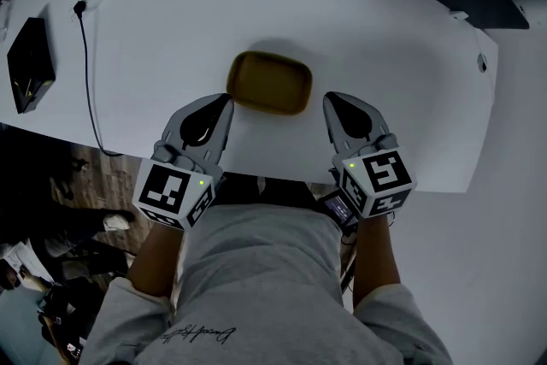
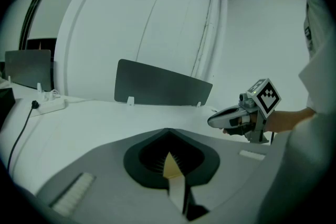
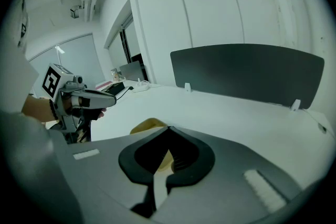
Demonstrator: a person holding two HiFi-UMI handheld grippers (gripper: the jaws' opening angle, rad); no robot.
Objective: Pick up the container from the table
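**Q:** Where is the thing to be picked up?

**A:** A mustard-yellow, shallow container with rounded corners [image 1: 269,83] sits on a broad white table [image 1: 385,47], close to the near edge and right in front of the person. It rests flat on the tabletop and nothing is holding it.

**Q:** And the two tools?

**A:** The left gripper [image 1: 224,103], grey with a black inset and a marker cube at its back, points at the container's near left corner. Its tip is just beside the corner, and I cannot tell whether they touch. The right gripper [image 1: 331,102] mirrors it on the other side, with its tip near the container's right end and a sliver of table between them.

**Q:** Are the tongs apart or together?

**A:** Together on both. In each gripper view the two jaws meet in a point and hold nothing. In the right gripper view the container shows just past the tip.

**Q:** What else is around?

**A:** A flat black box [image 1: 30,64] lies at the table's left end. A thin black cable [image 1: 88,81] runs across the surface beside it to a white power strip [image 2: 50,106]. A dark grey divider panel [image 3: 247,73] stands upright along the far edge. The person's grey shirt [image 1: 265,278] fills the bottom of the head view.
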